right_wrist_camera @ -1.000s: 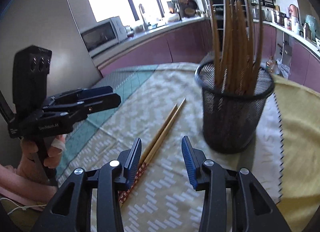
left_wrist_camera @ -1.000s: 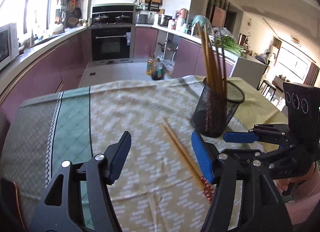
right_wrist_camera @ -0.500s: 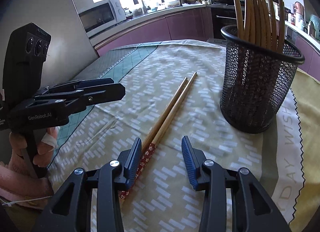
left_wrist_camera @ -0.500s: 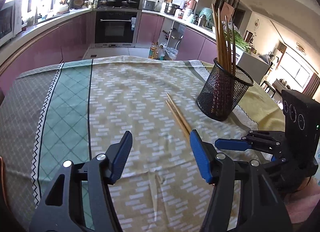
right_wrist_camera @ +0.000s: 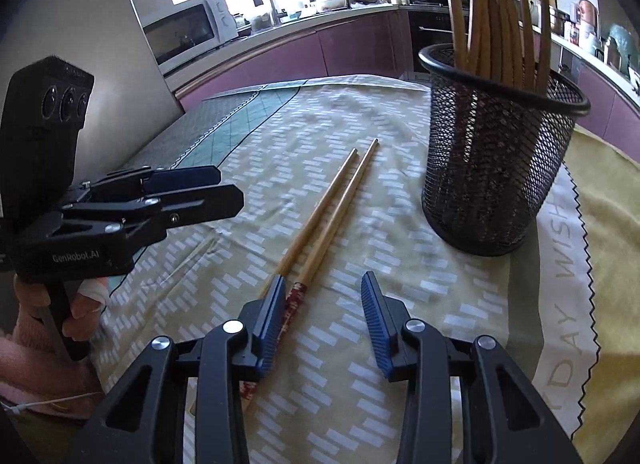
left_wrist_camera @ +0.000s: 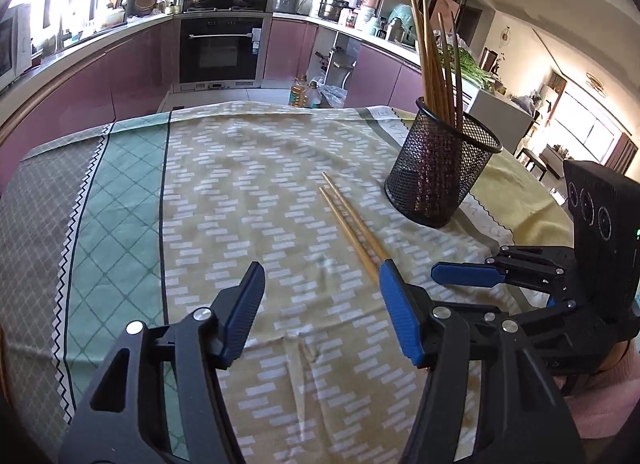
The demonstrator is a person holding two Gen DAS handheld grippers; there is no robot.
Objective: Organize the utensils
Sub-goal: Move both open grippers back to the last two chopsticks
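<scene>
Right gripper [right_wrist_camera: 322,320] is spread wide and empty, low over the patterned ends of the loose chopsticks [right_wrist_camera: 332,211] on the tablecloth [right_wrist_camera: 400,284] — I'd centre, pinch both. Left gripper [left_wrist_camera: 320,304] released too. Mesh holder [right_wrist_camera: 492,167] waits beyond.

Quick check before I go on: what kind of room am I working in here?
Most likely a home kitchen: a built-in oven sits among purple cabinets, a microwave stands on the counter, and you are at a cloth-covered table holding a mesh chopstick holder.
</scene>
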